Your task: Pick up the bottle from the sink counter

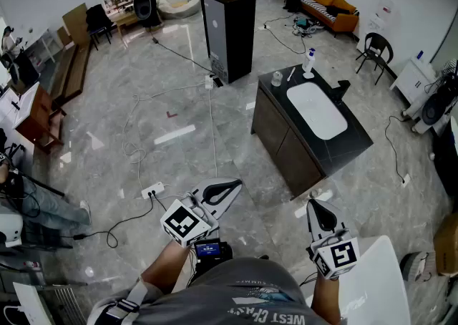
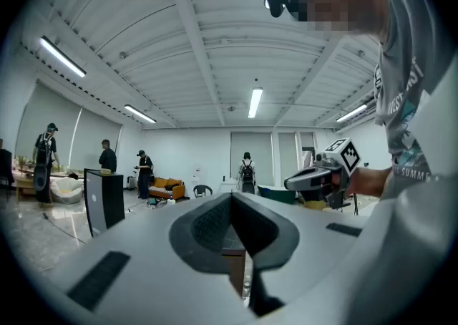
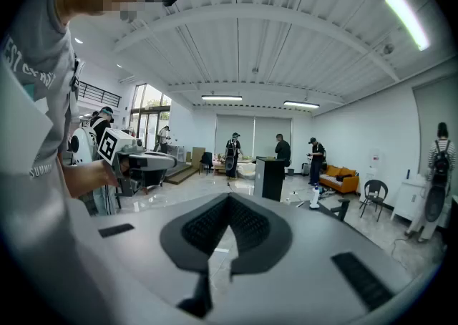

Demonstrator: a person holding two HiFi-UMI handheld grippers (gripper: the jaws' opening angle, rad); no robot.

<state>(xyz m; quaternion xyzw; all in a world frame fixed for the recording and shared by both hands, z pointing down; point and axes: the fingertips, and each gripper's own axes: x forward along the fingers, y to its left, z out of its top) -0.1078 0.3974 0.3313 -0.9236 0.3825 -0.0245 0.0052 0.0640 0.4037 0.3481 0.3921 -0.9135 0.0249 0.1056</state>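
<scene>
The left tongs [image 2: 232, 198] are fully closed: in the left gripper view the two jaw tips meet and nothing lies between them. The right tongs [image 3: 229, 200] are likewise closed tip to tip and hold nothing. In the head view both tongs are held over the floor [image 1: 172, 102], close to the person's body and well apart from the worktop [image 1: 358, 139]. The worktop is a dark slab on a dark cabinet, with a white basin [image 1: 316, 110] set into its middle. A black tap [image 1: 342, 89] stands at one long edge, beside the basin. The bottle [image 1: 309, 61] is white with a blue top. It stands upright at the far corner of the worktop on the tap's side, beyond the far end of the basin and not touching it. A small round object [image 1: 277, 78] sits near the other far corner; its kind cannot be determined. A tall black cabinet [image 1: 230, 30] stands on the floor beyond the far edge of the worktop.
</scene>
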